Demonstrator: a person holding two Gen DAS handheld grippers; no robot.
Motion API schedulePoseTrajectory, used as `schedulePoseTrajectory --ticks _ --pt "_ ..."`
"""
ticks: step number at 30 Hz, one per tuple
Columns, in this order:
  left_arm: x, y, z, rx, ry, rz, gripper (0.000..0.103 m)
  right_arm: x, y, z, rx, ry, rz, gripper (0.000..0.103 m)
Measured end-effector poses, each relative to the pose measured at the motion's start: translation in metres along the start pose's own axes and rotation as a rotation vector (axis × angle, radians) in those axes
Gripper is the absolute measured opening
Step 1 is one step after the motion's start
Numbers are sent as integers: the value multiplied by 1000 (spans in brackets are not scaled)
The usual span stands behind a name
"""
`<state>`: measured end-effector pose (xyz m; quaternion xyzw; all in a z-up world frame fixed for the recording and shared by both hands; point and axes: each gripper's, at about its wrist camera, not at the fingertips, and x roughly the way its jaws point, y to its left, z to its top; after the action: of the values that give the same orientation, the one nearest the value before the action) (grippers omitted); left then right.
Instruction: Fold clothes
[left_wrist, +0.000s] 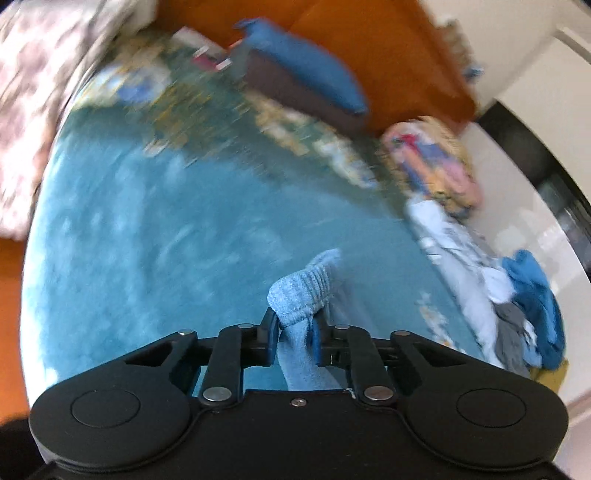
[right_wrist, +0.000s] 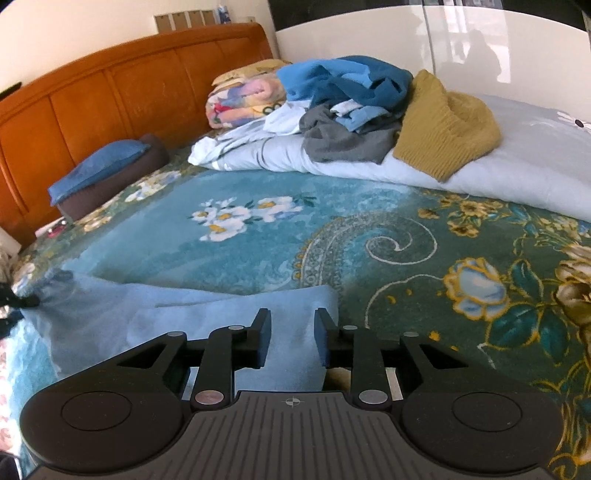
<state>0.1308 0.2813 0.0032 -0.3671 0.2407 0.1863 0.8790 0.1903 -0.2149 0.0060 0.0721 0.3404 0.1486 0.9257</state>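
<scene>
Garment (left_wrist: 306, 291), light-blue, soft, bunched

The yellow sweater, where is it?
In the right wrist view, the yellow sweater lies upper right on the pale blue quilt, touching the clothes pile.

left wrist: steep, close over bedspread (left_wrist: 129, 240) | right wrist: low, toward headboard (right_wrist: 122, 85) | shared: bedspread

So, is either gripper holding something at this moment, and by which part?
The left gripper is shut on the light blue garment, pinching its ribbed, gathered edge. The right gripper is open above the same cloth, holding nothing.
</scene>
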Motion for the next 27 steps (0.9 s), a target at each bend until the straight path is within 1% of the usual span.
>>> schedulePoseTrajectory --ticks 1,4,6,9,23,27 --pt "-6 -10 1 37 -17 -21 14 -1 -1 0 3 -2 0 23" --pt "-26 -53 -1 161 -52 -143 14 -4 -5 -2 18 -9 -2 23" --pt "-40 -83 -8 245 -62 -231 14 -6 -8 -4 31 -12 -4 23" --pt "-53 -124 -26 337 -54 -353 14 -10 -13 -7 48 -16 -8 23" --pt "-33 -216 -185 716 204 -463 14 -29 -45 -20 118 -18 -48 23" --pt "-19 -216 -203 819 266 -433 15 -29 -49 -23 133 -10 -46 24"
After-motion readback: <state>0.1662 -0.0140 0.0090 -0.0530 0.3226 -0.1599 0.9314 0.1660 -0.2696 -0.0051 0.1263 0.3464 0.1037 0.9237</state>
